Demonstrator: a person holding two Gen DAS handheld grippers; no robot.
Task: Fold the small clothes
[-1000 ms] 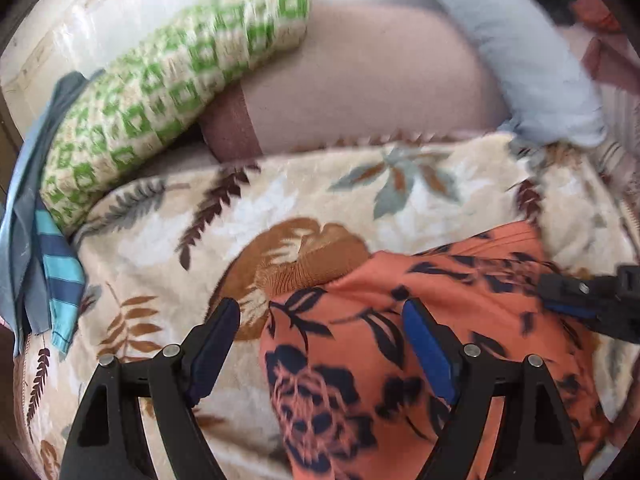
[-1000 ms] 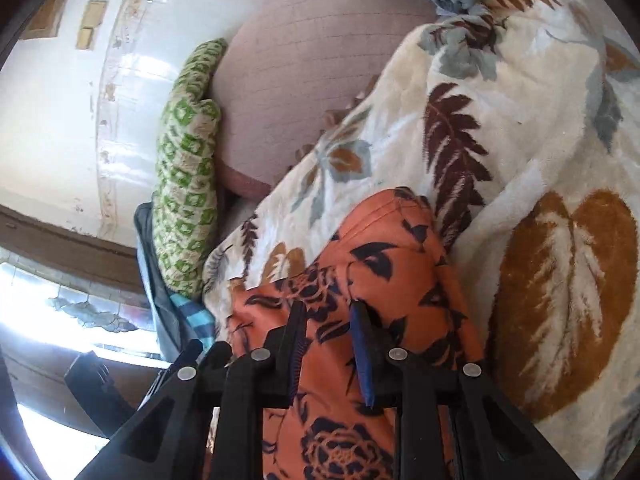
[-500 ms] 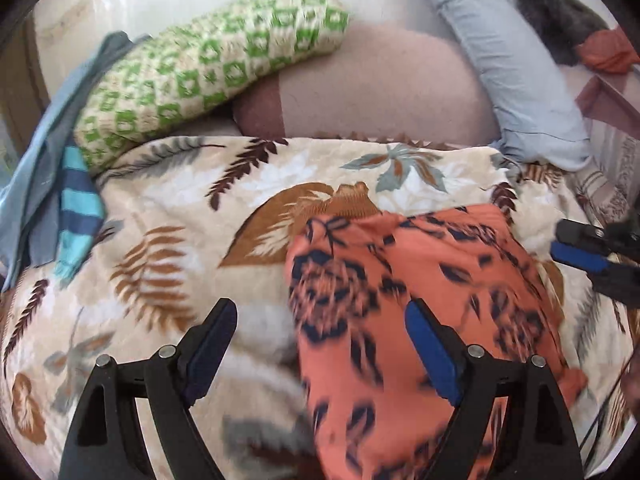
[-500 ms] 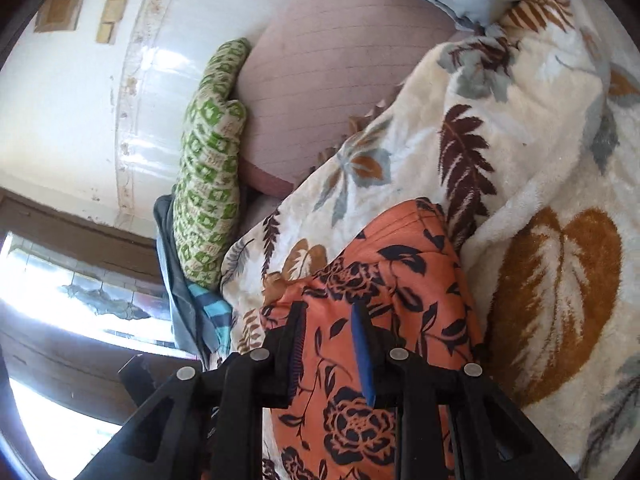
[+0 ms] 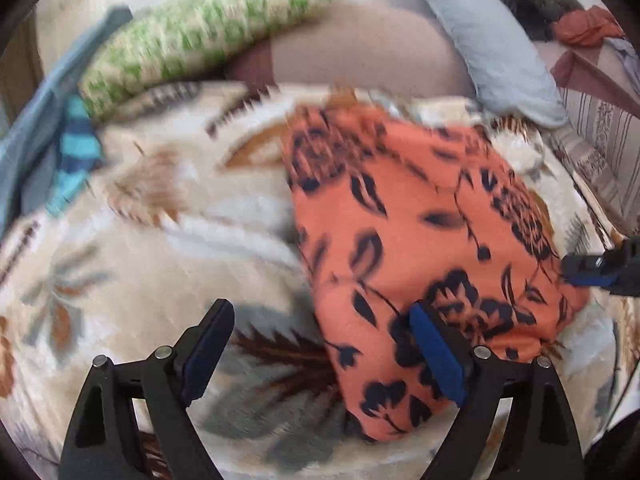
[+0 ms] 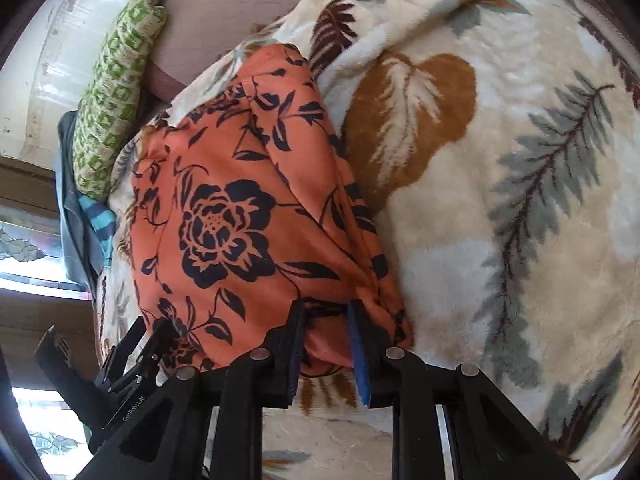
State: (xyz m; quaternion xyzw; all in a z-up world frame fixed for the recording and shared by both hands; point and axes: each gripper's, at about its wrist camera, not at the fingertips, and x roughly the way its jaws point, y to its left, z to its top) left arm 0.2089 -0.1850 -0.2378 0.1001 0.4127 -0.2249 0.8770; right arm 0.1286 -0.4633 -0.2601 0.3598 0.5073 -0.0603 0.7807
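An orange garment [image 5: 420, 208] with a dark flower print lies folded on the leaf-patterned blanket [image 5: 160, 248]. My left gripper [image 5: 320, 310] hovers over the garment's near left edge. Its jaws are wide and still opening, and the pads press on nothing. The right gripper [image 5: 592, 272] shows at the right edge of this view, at the garment's corner. In the right wrist view my right gripper [image 6: 326, 314] is shut on a bunched edge of the orange garment [image 6: 224, 208]. The left gripper [image 6: 132, 344] is partly seen at the lower left.
A green checked pillow [image 5: 200, 28], a pink cushion [image 5: 360, 52] and a grey-blue pillow [image 5: 492, 40] line the far side. A blue striped cloth [image 5: 76, 160] lies at the left. A crumpled orange-red cloth [image 5: 584, 28] sits at the top right. The blanket [image 6: 500, 160] spreads to the right.
Both grippers have drawn back across the blanket, and far more of the orange garment shows ahead of them. The left jaws stand a little wider. The right gripper keeps its pinch.
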